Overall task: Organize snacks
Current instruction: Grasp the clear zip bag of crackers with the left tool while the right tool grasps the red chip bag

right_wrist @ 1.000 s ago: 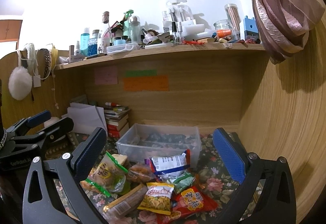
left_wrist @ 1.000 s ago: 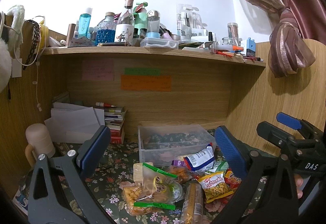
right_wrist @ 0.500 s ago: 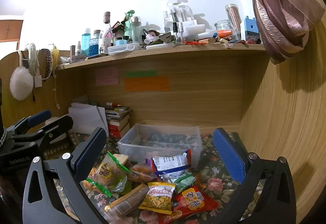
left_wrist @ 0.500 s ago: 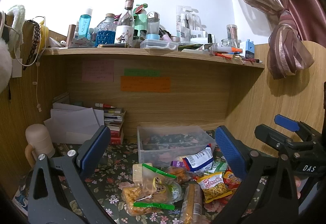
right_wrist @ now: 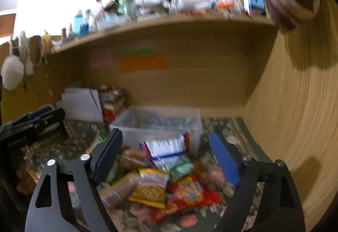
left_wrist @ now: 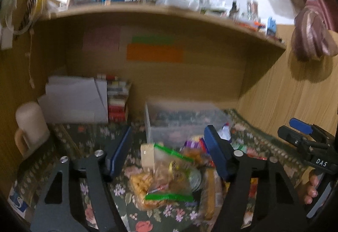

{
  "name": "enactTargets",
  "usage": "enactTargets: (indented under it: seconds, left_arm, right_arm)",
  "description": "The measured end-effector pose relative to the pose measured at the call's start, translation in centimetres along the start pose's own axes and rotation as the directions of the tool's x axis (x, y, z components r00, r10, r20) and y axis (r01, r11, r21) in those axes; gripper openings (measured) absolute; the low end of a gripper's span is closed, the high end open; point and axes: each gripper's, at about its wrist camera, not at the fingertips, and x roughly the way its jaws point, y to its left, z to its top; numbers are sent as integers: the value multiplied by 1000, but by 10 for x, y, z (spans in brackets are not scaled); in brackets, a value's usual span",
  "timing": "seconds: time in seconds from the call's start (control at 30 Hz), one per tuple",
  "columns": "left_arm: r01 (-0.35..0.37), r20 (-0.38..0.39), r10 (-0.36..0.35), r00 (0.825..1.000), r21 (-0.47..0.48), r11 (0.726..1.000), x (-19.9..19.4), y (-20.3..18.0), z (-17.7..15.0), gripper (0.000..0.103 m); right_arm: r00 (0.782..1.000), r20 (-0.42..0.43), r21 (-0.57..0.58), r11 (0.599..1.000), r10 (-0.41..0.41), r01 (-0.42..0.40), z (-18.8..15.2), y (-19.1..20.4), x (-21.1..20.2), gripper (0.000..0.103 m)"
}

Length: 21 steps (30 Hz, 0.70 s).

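Shelf (right_wrist: 160, 27) overhead; clear bin (right_wrist: 158, 124) behind snack pile (right_wrist: 160, 179); wall right.

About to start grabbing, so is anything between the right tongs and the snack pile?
Nothing visible. The right tongs hang open above the snack pile, with the clear bin just behind it.

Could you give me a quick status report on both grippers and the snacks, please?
Left gripper and right gripper open, empty, above snack pile. Clear bin behind pile holds no snacks. Nothing blocking.
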Motion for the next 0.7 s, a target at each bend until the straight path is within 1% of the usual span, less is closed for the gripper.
enactTargets:
  seconds: [0.2, 0.33, 0.43, 0.6, 0.7]
  left_arm:
    - [-2, -116, 2, 993, -2, 1000, 26, 7, -26, 69]
    - [1, -183, 1, 983, 9, 1000, 40, 6, -43, 69]
    - [1, -233, 0, 973, 4, 1000, 52, 6, -53, 72]
    - [-2, -267, 4, 964, 9, 1000, 70, 3, -59, 79]
    - [-4, -288, 9, 957, 21, 1000, 83, 0, -62, 80]
  right_arm:
    - [993, -118, 31, 999, -28, 32, -26, -18, 15, 77]
    - [982, -188, 69, 997, -25, 38, -42, -27, 25, 77]
    - [972, -233, 91, 995, -13, 35, -52, -31, 32, 77]
    - [964, -264, 105, 994, -2, 31, -62, -33, 40, 77]
    - [958, -288, 111, 993, -7, 40, -65, -35, 50, 77]
